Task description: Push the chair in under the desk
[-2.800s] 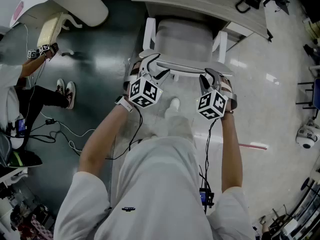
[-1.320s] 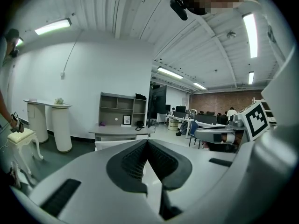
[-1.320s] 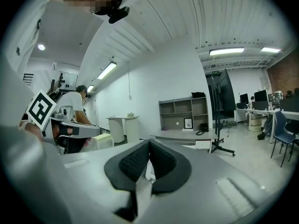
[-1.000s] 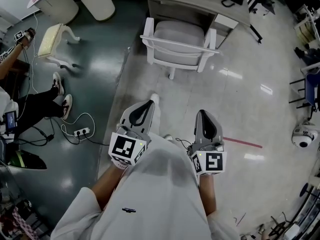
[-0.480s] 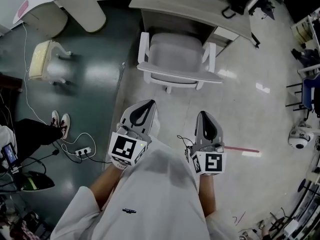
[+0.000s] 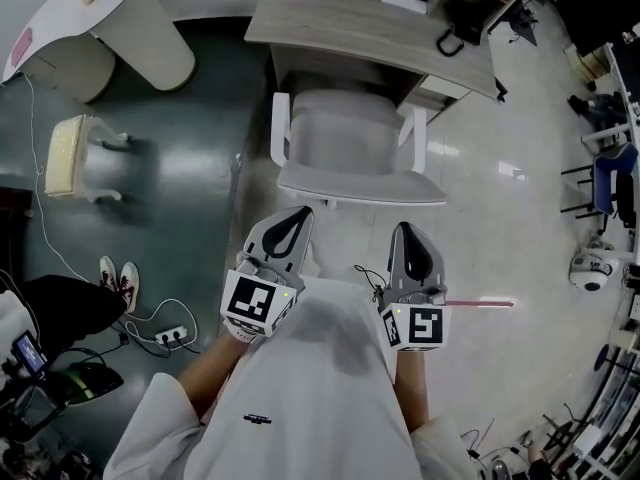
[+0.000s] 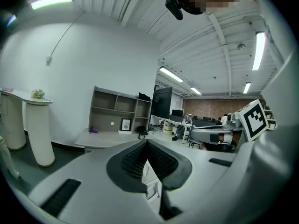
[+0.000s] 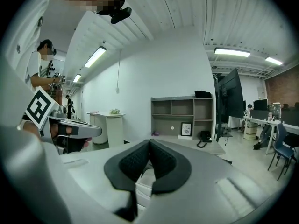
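The white chair (image 6: 350, 143) stands facing the grey desk (image 6: 370, 30), its front at the desk's edge and its backrest (image 6: 360, 186) toward me. My left gripper (image 6: 297, 212) and right gripper (image 6: 404, 229) are held side by side near my body, a short way behind the backrest and not touching it. Both are shut with nothing between the pads. In the left gripper view the shut left gripper (image 7: 147, 144) points toward the desk (image 7: 100, 139). In the right gripper view a bit of chair (image 8: 142, 183) shows below the shut right gripper (image 8: 149, 143).
A white pedestal table (image 6: 130, 23) and a cream stool (image 6: 75, 158) stand on the dark floor to the left. Cables and a power strip (image 6: 165, 336) lie near a seated person's shoes (image 6: 118, 273). A black phone (image 6: 455, 36) sits on the desk. A red strip (image 6: 480, 304) marks the floor.
Earlier both grippers were at the chair's backrest, then drawn back to my body. Over the last second they have come forward, and the chair and desk now sit nearer.
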A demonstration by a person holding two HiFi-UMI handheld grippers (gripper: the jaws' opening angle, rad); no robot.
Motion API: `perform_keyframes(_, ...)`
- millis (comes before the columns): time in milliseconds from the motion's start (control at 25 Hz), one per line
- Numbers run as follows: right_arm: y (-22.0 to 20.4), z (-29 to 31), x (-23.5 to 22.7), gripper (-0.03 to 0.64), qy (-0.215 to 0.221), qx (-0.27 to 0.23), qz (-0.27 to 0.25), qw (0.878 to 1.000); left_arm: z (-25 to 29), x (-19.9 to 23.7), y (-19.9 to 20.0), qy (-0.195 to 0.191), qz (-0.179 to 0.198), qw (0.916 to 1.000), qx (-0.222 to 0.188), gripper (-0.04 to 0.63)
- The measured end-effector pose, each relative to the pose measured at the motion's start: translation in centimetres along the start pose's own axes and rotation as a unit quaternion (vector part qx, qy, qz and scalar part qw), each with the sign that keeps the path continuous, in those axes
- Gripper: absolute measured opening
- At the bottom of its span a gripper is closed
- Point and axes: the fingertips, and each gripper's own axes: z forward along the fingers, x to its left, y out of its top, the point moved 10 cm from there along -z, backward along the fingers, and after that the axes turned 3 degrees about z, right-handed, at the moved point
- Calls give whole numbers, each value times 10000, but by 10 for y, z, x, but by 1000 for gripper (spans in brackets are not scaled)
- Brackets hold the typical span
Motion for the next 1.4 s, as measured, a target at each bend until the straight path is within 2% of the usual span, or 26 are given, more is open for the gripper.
perform_keyframes(120, 6, 9, 3, 12, 294, -88, -48, 9995, 8, 8, 0, -52, -68, 9999, 79, 8)
perform_keyframes(240, 9, 21, 2, 14, 565, 29, -262, 9981, 19, 11, 0, -188, -75, 9996, 213, 8)
perform_keyframes(720, 11, 57, -34, 30, 964, 288, -474, 9938, 66, 8, 1, -248, 5, 9982, 547, 8)
perform_keyframes(880, 0, 62, -56, 71, 1017, 542, -443, 9924, 85, 1, -4, -464, 51, 9955, 828, 9)
perform_keyframes(1000, -13, 68, -64, 139, 1095, 913, -493, 9886, 93, -1, -8, -595, 107, 9931, 1008, 11)
perform_keyframes(1160, -34, 75, -75, 162, 1292, 1276, -448, 9824, 106, -6, -20, -946, 67, 9871, 1287, 60)
perform_keyframes(1400, -55, 86, -77, 183, 1849, 1655, -757, 9658, 120, -9, -38, -1329, 583, 9721, 1844, 177)
